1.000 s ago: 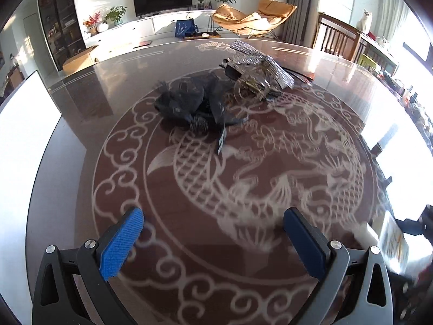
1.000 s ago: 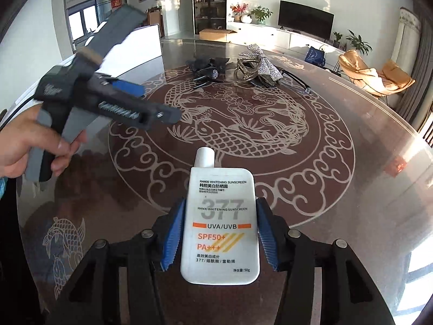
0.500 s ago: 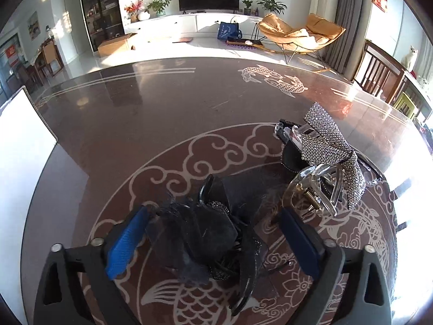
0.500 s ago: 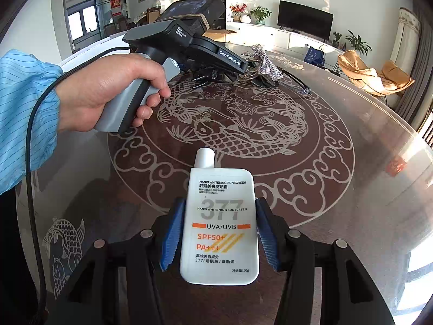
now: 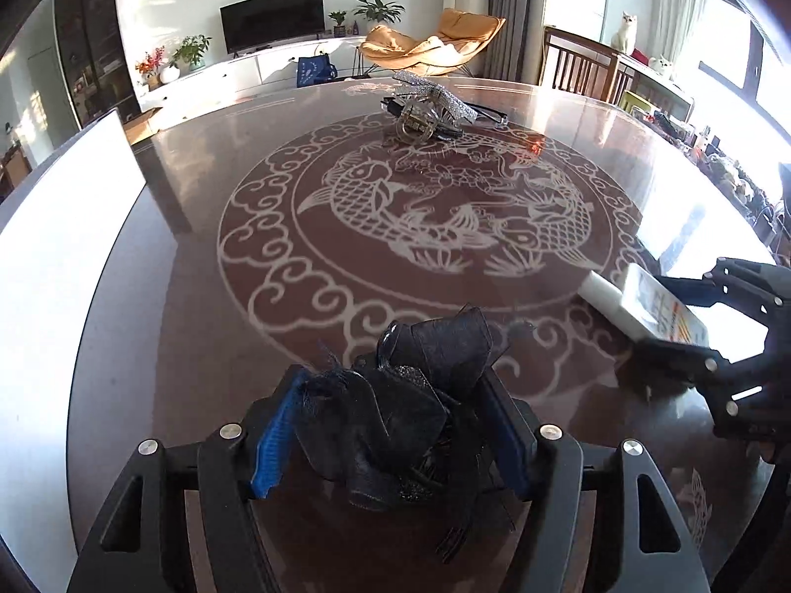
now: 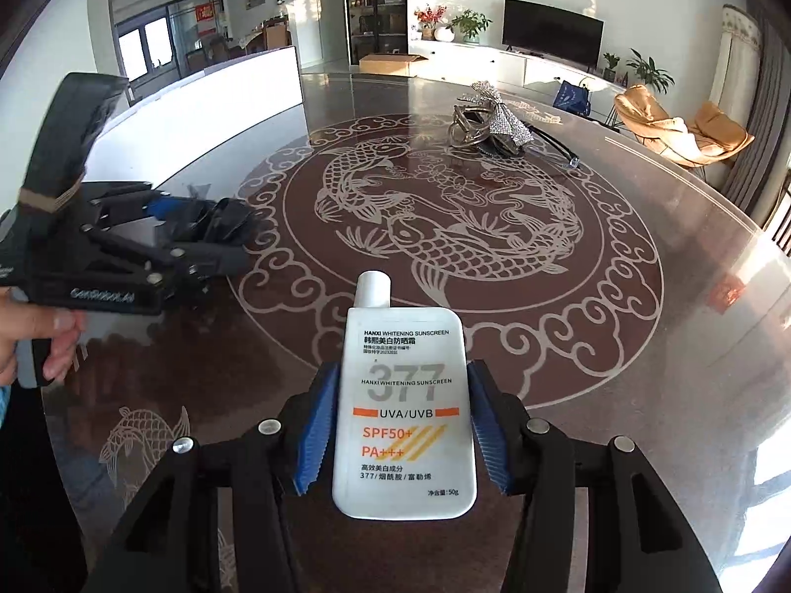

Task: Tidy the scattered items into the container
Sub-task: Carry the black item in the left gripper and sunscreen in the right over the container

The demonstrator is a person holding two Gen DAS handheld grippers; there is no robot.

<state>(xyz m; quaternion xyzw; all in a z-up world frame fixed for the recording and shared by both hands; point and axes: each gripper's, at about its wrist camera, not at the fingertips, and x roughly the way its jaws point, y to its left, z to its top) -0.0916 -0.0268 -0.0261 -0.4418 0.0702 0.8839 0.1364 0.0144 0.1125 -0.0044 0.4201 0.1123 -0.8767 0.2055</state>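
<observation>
From the left wrist, the left tool (image 5: 390,427) is closing its jaws on a black bow hair clip (image 5: 395,395) lifted off the desk (image 5: 197,296) for binning, while from the right wrist the right tool (image 6: 403,432) clamps a sunscreen tube (image 6: 403,415) awaiting the unseen container.

Hair clips (image 5: 430,113) far across table (image 5: 197,267).
</observation>
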